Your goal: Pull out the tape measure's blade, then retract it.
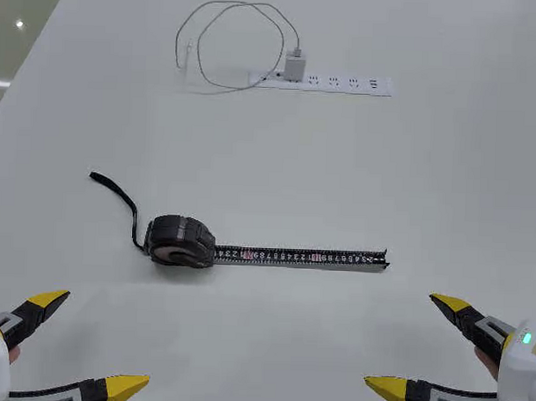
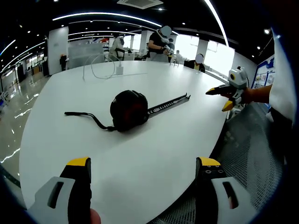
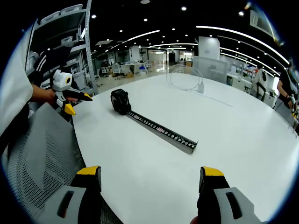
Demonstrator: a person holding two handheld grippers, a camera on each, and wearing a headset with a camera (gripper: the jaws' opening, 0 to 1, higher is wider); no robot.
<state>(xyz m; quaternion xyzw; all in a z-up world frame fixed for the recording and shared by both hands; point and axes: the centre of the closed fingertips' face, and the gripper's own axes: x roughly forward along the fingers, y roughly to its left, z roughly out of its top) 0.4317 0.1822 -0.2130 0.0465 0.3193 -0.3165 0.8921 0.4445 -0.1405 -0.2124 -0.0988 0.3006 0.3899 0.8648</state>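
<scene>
A black tape measure (image 1: 180, 241) lies on the white table (image 1: 340, 168), its blade (image 1: 301, 256) drawn out to the right and resting flat; a black wrist strap (image 1: 118, 195) trails off to its left. The left gripper view has the case (image 2: 129, 109) ahead with the blade (image 2: 168, 103) running away to the right. In the right gripper view the blade's hooked end (image 3: 190, 146) is nearest and the case (image 3: 120, 101) farther off. My left gripper (image 1: 91, 339) hovers open near the front left edge. My right gripper (image 1: 413, 342) hovers open at the front right. Neither touches the tape.
A white power strip (image 1: 338, 81) with a plugged charger (image 1: 295, 66) and a looped white cable (image 1: 229, 41) lies at the table's far side. A grey mesh chair (image 3: 37, 154) sits by the table's near edge. People stand in the background.
</scene>
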